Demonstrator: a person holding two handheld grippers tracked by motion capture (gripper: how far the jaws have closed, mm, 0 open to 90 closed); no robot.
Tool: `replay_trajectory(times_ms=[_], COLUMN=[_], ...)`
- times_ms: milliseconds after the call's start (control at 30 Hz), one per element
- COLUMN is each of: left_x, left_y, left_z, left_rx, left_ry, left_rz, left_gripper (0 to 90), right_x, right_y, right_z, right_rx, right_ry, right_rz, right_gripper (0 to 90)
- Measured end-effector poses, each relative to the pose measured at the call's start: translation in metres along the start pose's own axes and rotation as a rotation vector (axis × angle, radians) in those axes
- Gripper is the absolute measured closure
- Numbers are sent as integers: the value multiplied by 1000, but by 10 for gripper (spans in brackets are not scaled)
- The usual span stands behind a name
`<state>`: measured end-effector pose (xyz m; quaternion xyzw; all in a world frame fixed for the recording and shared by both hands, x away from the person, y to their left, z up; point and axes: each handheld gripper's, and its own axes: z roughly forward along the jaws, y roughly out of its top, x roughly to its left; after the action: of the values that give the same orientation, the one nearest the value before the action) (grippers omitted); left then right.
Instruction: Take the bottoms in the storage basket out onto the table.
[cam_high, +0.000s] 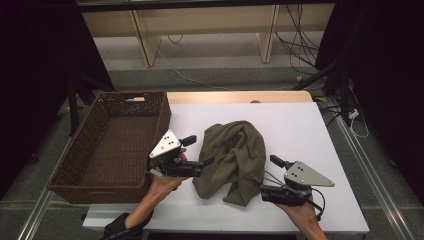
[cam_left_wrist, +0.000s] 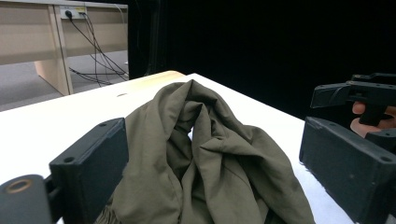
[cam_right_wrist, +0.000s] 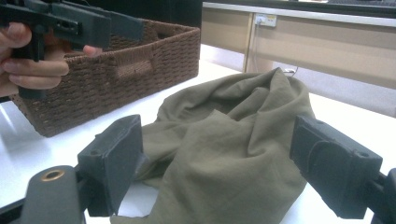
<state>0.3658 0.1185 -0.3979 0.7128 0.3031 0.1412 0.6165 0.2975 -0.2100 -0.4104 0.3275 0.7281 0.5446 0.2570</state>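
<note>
Olive cloth (cam_high: 231, 159) heaped in soft folds between left gripper (cam_left_wrist: 212, 163) and right gripper (cam_right_wrist: 233, 172), basket (cam_high: 85, 165) behind the left one. Both jaw pairs spread wide, straddling cloth edges, nothing clamped. Judged light, limp, prone to sag and slip; best pinched at a thick ridge fold directly ahead of either gripper

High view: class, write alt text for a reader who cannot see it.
A crumpled olive cloth lies on a white table between two hand-held grippers, left gripper and right gripper, jaws open at its edges. A brown wicker basket sits at left.
</note>
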Motion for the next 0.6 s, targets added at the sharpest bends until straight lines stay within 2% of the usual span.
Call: replay_trajectory(times_ms=[233,467,600], left_x=[-5,-7,-9], left_y=[-10,-16,-24], left_z=[-3,-7,-8], left_rx=[-7,-19,-19], left_ry=[18,39,54], left_rz=[5,12,1], left_gripper=[11,0,0], right_x=[0,0,1], right_y=[0,0,0], right_z=[0,0,1], right_rx=[-2,-6,-2], right_ry=[7,12,18], right_rz=[1,4,-1], right_gripper=[170,152,143])
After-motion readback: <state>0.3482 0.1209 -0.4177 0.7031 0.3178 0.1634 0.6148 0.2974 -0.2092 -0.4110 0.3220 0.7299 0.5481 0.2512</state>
